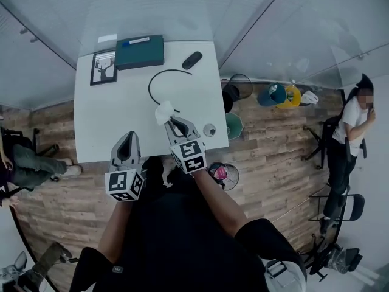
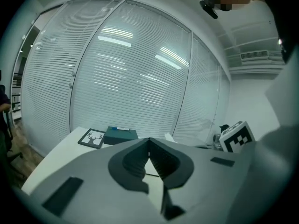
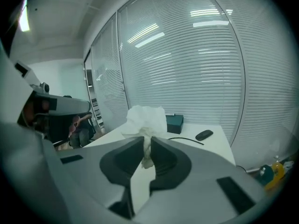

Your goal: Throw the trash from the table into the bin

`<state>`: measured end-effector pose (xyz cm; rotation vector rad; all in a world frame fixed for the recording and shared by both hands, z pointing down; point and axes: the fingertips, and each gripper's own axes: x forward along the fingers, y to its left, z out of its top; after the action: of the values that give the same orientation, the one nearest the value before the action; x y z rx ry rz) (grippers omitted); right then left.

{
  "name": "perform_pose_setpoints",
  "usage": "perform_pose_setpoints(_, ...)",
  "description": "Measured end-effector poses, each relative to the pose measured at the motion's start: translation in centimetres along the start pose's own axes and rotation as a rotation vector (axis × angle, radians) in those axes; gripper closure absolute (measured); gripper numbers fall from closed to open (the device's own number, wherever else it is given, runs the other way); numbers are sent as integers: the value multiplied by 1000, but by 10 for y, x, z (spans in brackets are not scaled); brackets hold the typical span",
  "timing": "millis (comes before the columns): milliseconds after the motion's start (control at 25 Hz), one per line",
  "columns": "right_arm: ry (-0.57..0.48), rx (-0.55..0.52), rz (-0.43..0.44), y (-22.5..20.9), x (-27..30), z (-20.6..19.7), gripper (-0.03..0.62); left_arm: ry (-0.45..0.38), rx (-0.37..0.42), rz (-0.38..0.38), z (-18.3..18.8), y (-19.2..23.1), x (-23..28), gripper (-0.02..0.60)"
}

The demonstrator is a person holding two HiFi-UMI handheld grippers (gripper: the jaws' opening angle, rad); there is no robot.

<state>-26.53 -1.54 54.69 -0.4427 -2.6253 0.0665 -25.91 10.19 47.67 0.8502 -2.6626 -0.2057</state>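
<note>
Tissue [image 1: 163, 112] pinched in right gripper [image 1: 174, 125] over surface [image 1: 103, 120]; left gripper [image 1: 127, 140] closed, empty, at its 8 o'clock; cable [image 1: 159, 76] at 12.

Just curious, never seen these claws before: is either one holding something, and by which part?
The right gripper pinches a crumpled white tissue by its narrow end. The left gripper is shut, empty.
</note>
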Motion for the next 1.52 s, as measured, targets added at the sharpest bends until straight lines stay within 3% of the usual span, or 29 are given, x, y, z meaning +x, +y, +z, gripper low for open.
perform_pose_setpoints(200,-50,20,-50,15,-34,1,543,-10,43,-67,2,-14,-12,575)
perform_pose_setpoints(400,-75,29,-159,17,-61,-3,543,-12,67,-209,6,-32,-1,575)
perform_pose_setpoints(640,-88,103,-359,17,-99,-15,543,18,111,-408,2,-55,-2,575)
perform_pose_setpoints(880,-97,181,-543,27,-145,-43,543,104,129,-607,-30,-84,-11,575)
perform_pose_setpoints(1040,-119,223,-663,32,-201,-60,543,160,146,-741,-53,-131,-26,575)
perform_pose_setpoints(1200,-169,263,-794,30,-268,-75,543,158,179,-873,-59,-194,-50,575)
perform_pose_setpoints(1520,-210,327,-939,16,-381,-138,543,170,228,-985,-97,-302,-93,575)
